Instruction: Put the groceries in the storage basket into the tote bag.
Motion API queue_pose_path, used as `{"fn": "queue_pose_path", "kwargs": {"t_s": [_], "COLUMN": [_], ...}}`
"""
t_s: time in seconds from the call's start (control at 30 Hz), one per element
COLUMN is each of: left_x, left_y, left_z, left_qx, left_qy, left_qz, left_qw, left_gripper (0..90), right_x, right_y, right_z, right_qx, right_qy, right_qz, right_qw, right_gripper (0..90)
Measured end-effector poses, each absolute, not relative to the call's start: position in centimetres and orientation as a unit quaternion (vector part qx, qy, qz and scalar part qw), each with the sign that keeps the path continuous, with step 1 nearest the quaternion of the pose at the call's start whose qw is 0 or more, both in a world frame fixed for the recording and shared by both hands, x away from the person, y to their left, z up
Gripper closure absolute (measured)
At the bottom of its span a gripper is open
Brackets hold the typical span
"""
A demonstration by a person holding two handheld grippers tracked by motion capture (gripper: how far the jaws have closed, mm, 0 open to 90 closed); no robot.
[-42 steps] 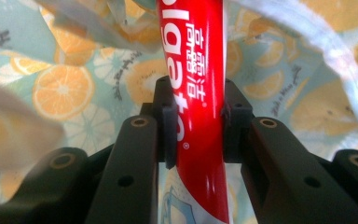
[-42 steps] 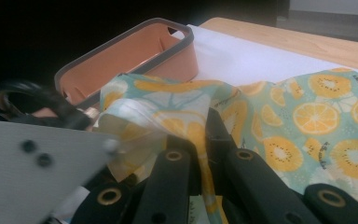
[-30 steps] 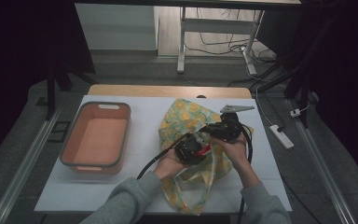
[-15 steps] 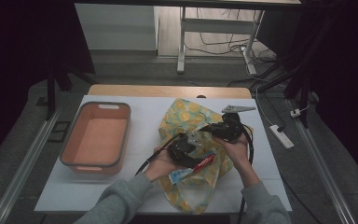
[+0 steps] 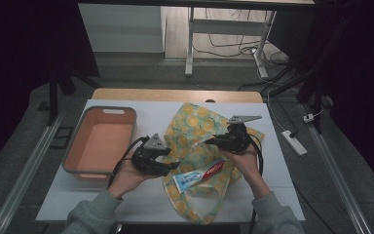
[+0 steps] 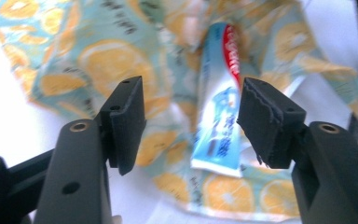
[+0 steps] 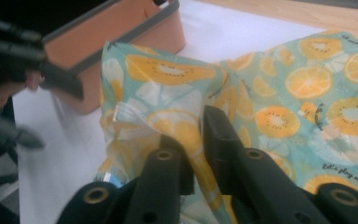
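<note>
On the bag [image 5: 199,146] lies the toothpaste [image 5: 198,176], just clear of my left gripper [image 5: 168,168], whose jaws have just been opening and hold nothing. My right gripper [image 5: 209,141] pinches the bag's edge, likely to keep its mouth up.

Faint black script is printed on the orange-slice patterned bag [image 7: 307,93]; near its 4 o'clock edge in the right gripper view roughly "let's play with" can be made out. Lettering is carried on the toothpaste tube [image 6: 219,116] toward its 12 o'clock end, too blurred to be read.
</note>
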State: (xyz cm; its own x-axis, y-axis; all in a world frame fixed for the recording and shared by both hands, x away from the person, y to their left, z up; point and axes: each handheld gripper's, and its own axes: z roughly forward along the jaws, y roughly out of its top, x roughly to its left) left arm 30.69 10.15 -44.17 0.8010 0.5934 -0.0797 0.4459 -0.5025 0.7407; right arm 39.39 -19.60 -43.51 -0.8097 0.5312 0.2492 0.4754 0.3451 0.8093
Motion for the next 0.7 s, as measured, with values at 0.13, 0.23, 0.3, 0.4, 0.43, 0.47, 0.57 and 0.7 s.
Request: {"fn": "queue_pose_path", "kwargs": {"t_s": [0.13,0.23,0.3,0.4,0.43,0.47,0.57,0.7], "left_x": [31.2,31.5,31.6,31.7,31.7,31.7,31.7,32.0], "left_y": [10.9,11.2,11.2,11.0,10.9,10.7,10.2,9.7], "left_z": [-44.3,-44.5,-44.8,-45.0,-45.1,-45.2,-45.5,-46.0], "left_qx": [0.858,0.858,0.858,0.861,0.862,0.864,0.867,0.869], "left_qy": [0.313,0.318,0.321,0.323,0.322,0.322,0.326,0.334], "left_qz": [0.088,0.081,0.080,0.079,0.080,0.079,0.081,0.081], "left_qw": [0.399,0.395,0.392,0.385,0.383,0.379,0.369,0.356], "left_gripper": [37.8,35.4,33.9,32.7,32.6,31.9,29.5,27.6], "right_x": [38.0,36.4,35.4,33.8,33.3,32.8,31.4,30.0], "right_y": [-19.9,-20.8,-21.5,-22.7,-23.2,-23.7,-25.1,-26.5], "right_z": [-43.1,-42.1,-41.3,-40.4,-40.3,-40.1,-40.3,-41.9], "right_qx": [0.299,0.297,0.300,0.304,0.308,0.312,0.327,0.349], "right_qy": [0.824,0.811,0.805,0.797,0.794,0.791,0.790,0.798], "right_qz": [0.477,0.494,0.499,0.505,0.507,0.509,0.500,0.473], "right_qw": [0.066,0.103,0.112,0.128,0.133,0.135,0.138,0.133], "right_gripper": [46.1,31.9,27.7,24.8,24.2,23.5,23.1,23.5]}}
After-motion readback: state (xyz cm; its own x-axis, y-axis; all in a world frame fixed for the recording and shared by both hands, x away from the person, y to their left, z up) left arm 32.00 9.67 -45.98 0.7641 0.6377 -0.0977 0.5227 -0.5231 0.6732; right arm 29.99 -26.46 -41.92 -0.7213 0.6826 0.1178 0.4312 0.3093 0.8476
